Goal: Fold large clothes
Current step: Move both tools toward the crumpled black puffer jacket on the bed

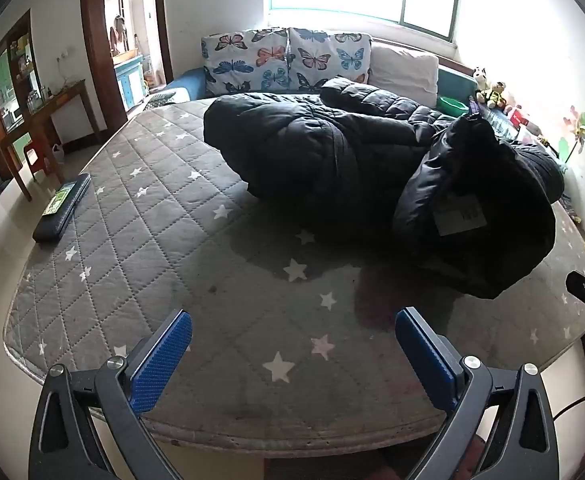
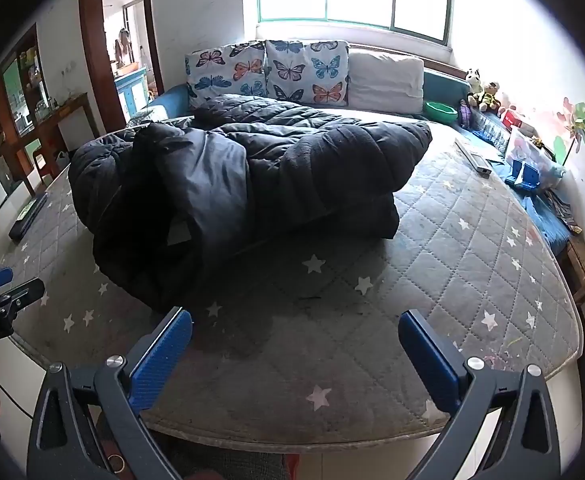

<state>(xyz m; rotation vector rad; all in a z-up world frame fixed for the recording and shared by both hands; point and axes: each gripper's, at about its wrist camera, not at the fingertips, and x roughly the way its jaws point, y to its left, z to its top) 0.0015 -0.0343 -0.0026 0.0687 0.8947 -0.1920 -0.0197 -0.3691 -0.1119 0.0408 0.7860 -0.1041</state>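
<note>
My left hand-held gripper (image 1: 292,344) hangs over the near edge of the mattress (image 1: 140,216), jaws spread wide with nothing between them. My right hand-held gripper (image 2: 294,346) is the same, spread and empty. The black puffer coat (image 1: 332,160) lies crumpled on the mattress, at about one o'clock from the left gripper and eleven o'clock from the right, well apart from both. Butterfly pillows (image 1: 284,60) sit behind it at twelve.
</note>
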